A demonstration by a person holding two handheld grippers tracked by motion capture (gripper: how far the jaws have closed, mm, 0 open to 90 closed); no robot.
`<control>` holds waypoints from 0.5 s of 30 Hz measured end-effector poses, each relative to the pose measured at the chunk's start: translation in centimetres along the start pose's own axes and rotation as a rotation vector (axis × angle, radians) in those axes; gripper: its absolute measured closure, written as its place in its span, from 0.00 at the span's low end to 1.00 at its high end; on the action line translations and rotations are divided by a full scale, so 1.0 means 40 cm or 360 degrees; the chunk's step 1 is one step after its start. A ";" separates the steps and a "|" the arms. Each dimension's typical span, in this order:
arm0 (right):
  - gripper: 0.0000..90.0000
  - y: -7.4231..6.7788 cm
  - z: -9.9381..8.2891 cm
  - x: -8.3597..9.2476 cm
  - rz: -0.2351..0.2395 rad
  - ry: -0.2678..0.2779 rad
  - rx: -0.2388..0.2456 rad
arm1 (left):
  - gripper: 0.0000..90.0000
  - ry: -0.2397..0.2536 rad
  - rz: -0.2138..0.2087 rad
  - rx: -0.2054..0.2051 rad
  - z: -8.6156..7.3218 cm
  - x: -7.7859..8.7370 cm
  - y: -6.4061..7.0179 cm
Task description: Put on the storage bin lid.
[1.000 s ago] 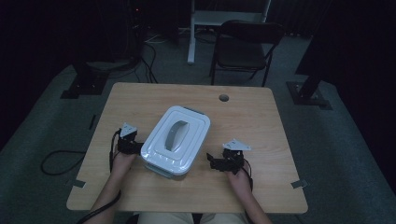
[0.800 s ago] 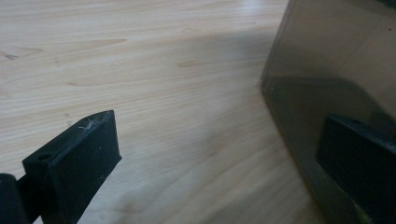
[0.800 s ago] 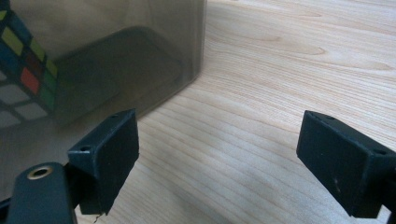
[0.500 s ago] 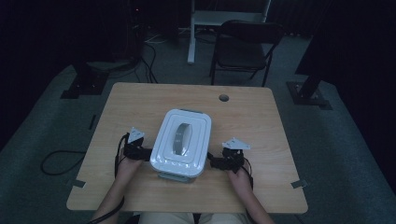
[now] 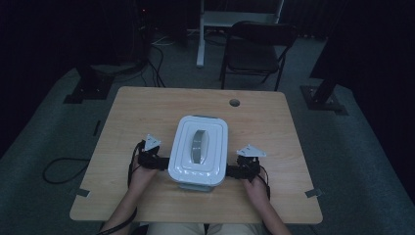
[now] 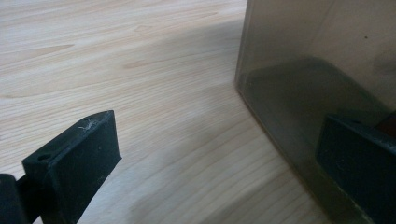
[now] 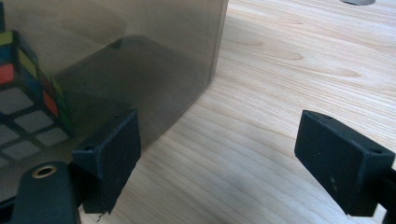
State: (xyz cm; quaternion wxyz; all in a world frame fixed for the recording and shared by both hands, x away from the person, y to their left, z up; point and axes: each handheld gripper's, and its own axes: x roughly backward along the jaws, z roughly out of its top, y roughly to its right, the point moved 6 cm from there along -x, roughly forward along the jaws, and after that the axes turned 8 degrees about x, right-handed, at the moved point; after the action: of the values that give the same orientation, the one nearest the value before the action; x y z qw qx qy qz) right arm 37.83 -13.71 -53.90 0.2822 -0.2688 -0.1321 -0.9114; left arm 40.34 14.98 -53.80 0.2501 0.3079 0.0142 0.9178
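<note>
The box (image 5: 198, 152) has swung square since a second ago and sits mid-tabletop (image 5: 147, 112). Our left hand-held gripper (image 5: 161, 162) gapes wide at its side; the right hand-held gripper (image 5: 230, 171) has just narrowed slightly, gripping nothing. Looks like we're nudging it straight.

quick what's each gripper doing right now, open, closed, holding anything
Left gripper: open, holding nothing, beside the box.
Right gripper: open, its jaws have just been closing, nothing between them.

Both forearms reach in from the near edge; the left gripper (image 5: 155, 161) holds its fingers (image 6: 77, 161) spread wide, the right gripper (image 5: 240, 171) has its own apart, just been closing slightly.
</note>
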 end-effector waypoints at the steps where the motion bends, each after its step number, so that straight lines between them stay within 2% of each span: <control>1: 0.15 0.005 -0.002 0.002 0.0006 0.0001 -0.0004 | 0.01 -0.0005 -0.0005 0.0006 0.000 -0.002 0.005; 4: 0.15 0.017 -0.007 0.006 0.0025 -0.0003 -0.0011 | 0.01 -0.0004 -0.0003 0.0001 0.002 -0.007 0.014; 10: 0.16 0.041 -0.019 0.014 0.0010 -0.0033 0.0003 | 0.01 -0.0021 -0.0006 -0.0017 0.008 -0.020 0.044; 15: 0.16 0.067 -0.027 0.021 -0.0005 -0.0052 -0.0001 | 0.01 -0.0042 -0.0044 -0.0024 0.008 -0.029 0.068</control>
State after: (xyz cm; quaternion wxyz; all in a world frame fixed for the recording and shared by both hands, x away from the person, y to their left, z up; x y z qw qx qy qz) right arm 38.37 -16.69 -54.06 0.2785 -0.2836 -0.1368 -0.9074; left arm 40.09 12.01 -53.72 0.2652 0.3178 0.0081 0.9103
